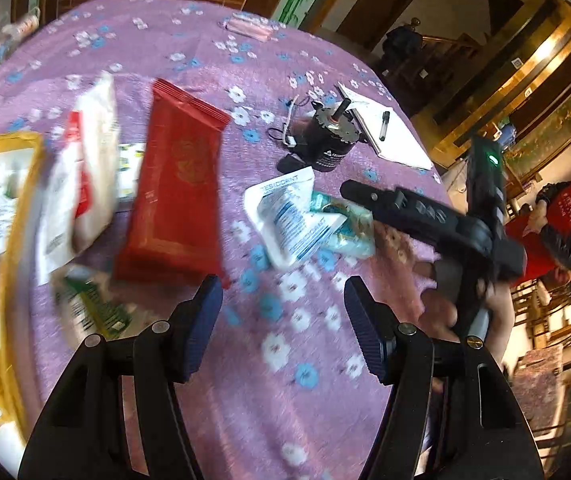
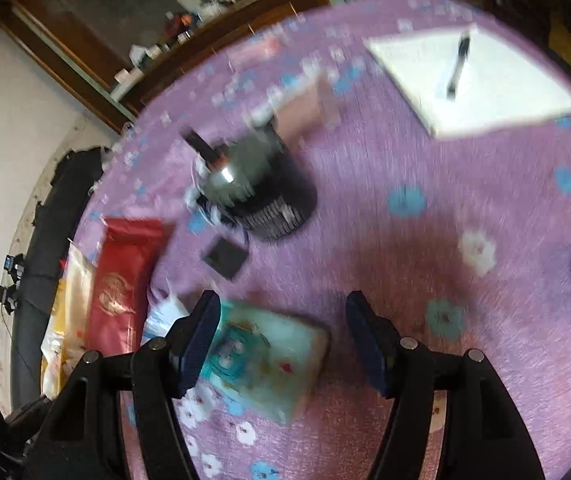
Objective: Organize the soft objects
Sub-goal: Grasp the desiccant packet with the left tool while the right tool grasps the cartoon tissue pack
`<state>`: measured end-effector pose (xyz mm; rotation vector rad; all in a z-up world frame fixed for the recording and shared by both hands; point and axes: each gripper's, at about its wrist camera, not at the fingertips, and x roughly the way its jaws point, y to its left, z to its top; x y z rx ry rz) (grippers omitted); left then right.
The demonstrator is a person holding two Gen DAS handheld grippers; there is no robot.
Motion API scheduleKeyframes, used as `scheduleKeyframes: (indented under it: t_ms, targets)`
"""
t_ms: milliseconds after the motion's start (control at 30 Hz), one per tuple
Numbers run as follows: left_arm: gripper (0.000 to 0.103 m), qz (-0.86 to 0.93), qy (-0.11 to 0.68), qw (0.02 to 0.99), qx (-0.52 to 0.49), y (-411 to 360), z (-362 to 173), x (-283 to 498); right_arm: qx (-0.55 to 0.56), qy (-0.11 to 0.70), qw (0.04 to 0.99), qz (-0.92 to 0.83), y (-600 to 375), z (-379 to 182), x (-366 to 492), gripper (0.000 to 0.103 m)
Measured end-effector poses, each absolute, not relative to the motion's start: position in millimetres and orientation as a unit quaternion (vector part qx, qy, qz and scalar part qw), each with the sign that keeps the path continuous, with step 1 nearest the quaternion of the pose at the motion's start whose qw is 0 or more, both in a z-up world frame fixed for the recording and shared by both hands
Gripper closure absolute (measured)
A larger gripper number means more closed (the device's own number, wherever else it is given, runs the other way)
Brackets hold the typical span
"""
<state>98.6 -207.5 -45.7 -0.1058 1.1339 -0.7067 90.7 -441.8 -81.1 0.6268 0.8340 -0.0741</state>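
Note:
A red soft pack [image 1: 179, 188] lies on the purple flowered tablecloth [image 1: 285, 360], with a white pouch [image 1: 85, 172] to its left and a white desiccant packet [image 1: 291, 216] on a teal pack [image 1: 349, 220] to its right. My left gripper [image 1: 283, 320] is open and empty above bare cloth. My right gripper [image 1: 369, 196] hovers over the teal pack. In the right wrist view the right gripper [image 2: 283, 336] is open, with the teal pack [image 2: 261, 356] below and between its fingers; the red pack [image 2: 121, 284] lies to the left.
A yellow-rimmed tray [image 1: 21, 216] of packets stands at the left. A black motor [image 1: 325, 136] and a notepad with a pen [image 1: 389, 128] lie at the back right; both show in the right wrist view, motor [image 2: 257, 188], notepad [image 2: 473, 80]. A green-labelled packet [image 1: 93, 308] lies near the left fingers.

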Motion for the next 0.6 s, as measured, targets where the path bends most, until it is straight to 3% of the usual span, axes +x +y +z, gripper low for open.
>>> scheduleKeyframes:
  t_ms: [267, 300, 333, 367, 600]
  targets:
    - [0.04, -0.289, 0.56, 0.776, -0.033, -262.5, -73.3, 152.1, 0.352, 0.381, 0.855, 0.019, -448.1, -86.4, 82.7, 0.037]
    - [0.045, -0.283, 0.563, 0.776, -0.03, -266.4, -77.6, 155.5, 0.355, 0.381, 0.854, 0.02, -448.4, -86.7, 82.3, 0.037]
    - [0.064, -0.278, 0.571, 0.772, -0.038, -268.2, -83.1, 158.7, 0.354, 0.38, 0.854, 0.02, -449.6, -87.0, 81.6, 0.037]
    - [0.07, -0.276, 0.579, 0.766, -0.036, -268.5, -87.4, 159.9, 0.353, 0.38, 0.855, 0.02, -449.2, -86.9, 81.7, 0.037]
    - [0.083, -0.301, 0.565, 0.768, -0.019, -249.2, -75.5, 132.5, 0.327, 0.389, 0.861, 0.027, -440.9, -85.6, 85.3, 0.037]
